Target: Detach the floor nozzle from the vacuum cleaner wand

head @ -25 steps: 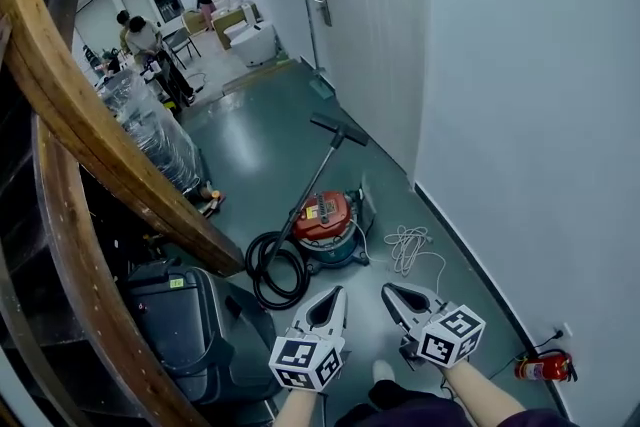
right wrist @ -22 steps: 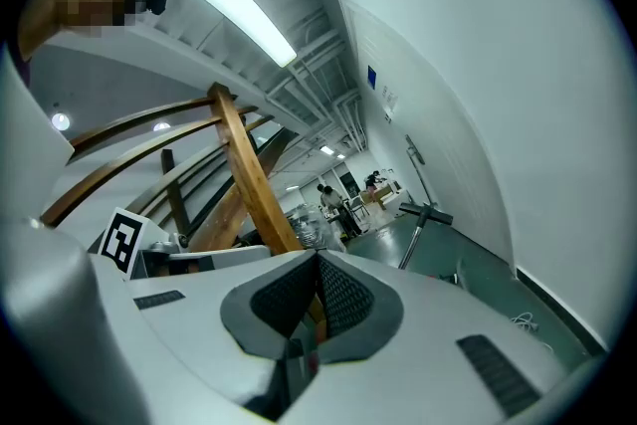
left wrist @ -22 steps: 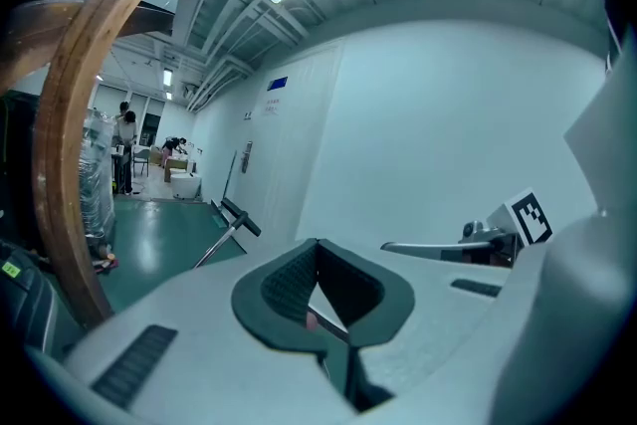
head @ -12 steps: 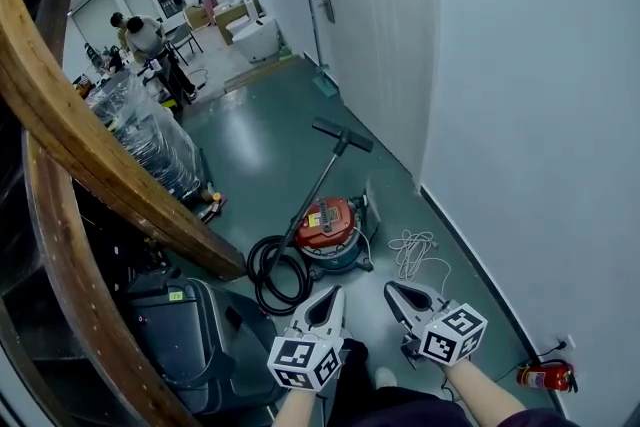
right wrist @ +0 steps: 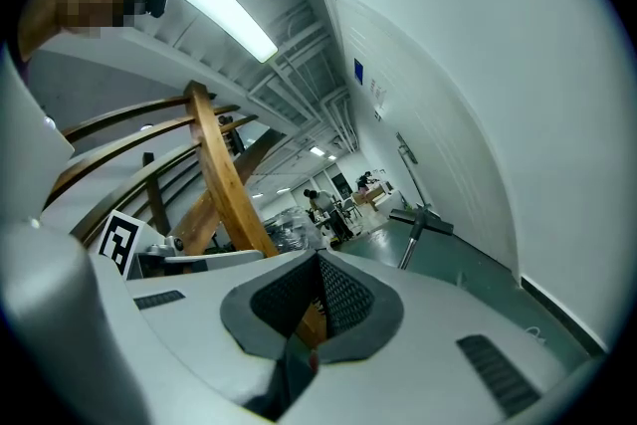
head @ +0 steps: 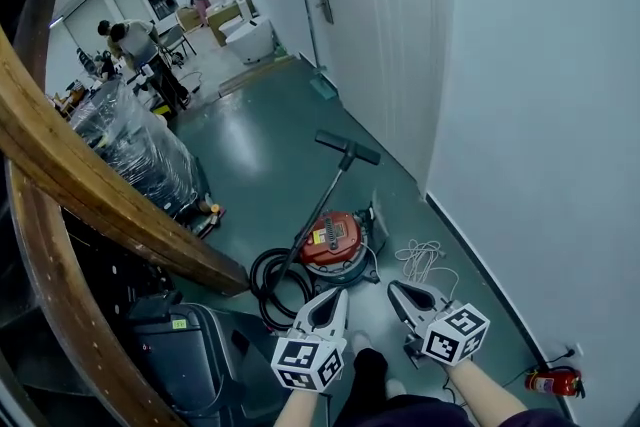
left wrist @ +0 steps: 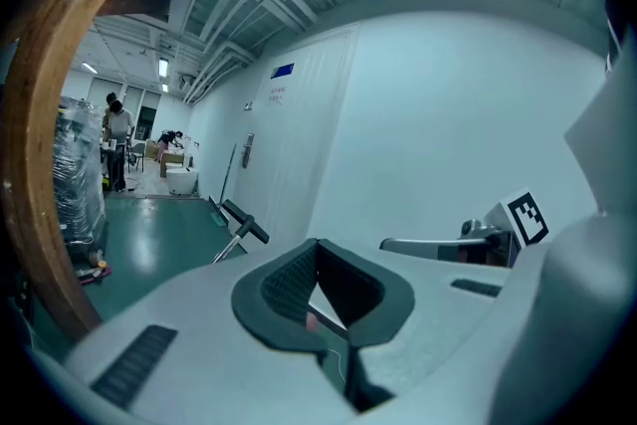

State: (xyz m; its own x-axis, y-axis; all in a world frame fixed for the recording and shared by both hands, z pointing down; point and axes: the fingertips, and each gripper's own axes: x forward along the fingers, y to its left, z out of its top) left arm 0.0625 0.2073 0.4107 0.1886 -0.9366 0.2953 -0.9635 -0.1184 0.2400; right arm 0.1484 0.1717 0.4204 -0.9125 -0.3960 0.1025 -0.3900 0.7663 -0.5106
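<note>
Green floor (head: 260,145) ran along a white wall (head: 540,115) in the head view, with a curved wooden beam (head: 90,185) crossing the left side. A red vacuum canister (head: 332,237) stood near the floor's right edge, by the wall. It carried a yellow-and-white label too small to read. The wand (head: 322,205) rose from beside it and slanted away to the black floor nozzle (head: 347,147), which lay flat on the floor and was joined to the wand. A black hose (head: 272,280) coiled on the canister's left and a loose white cable (head: 422,260) lay on its right. A red fire extinguisher (head: 553,382) lay at the foot of the wall. Beyond the nozzle the floor was open as far as a plastic-wrapped pallet (head: 130,140) and people (head: 128,40) at the far end. The left gripper (head: 339,294) and right gripper (head: 393,286) hung side by side short of the canister, touching nothing. Each carried a cube of black-and-white square markers.

From the left gripper view, the left gripper's (left wrist: 318,246) jaws were closed together with nothing between them. The nozzle (left wrist: 245,222) sat well ahead on the floor. High on the wall was a small blue sign (left wrist: 282,71), with reddish writing below it that could not be read.

From the right gripper view, the right gripper's (right wrist: 320,261) jaws were likewise closed and empty. The nozzle (right wrist: 423,220) lay ahead to the right, with bare floor around it.
</note>
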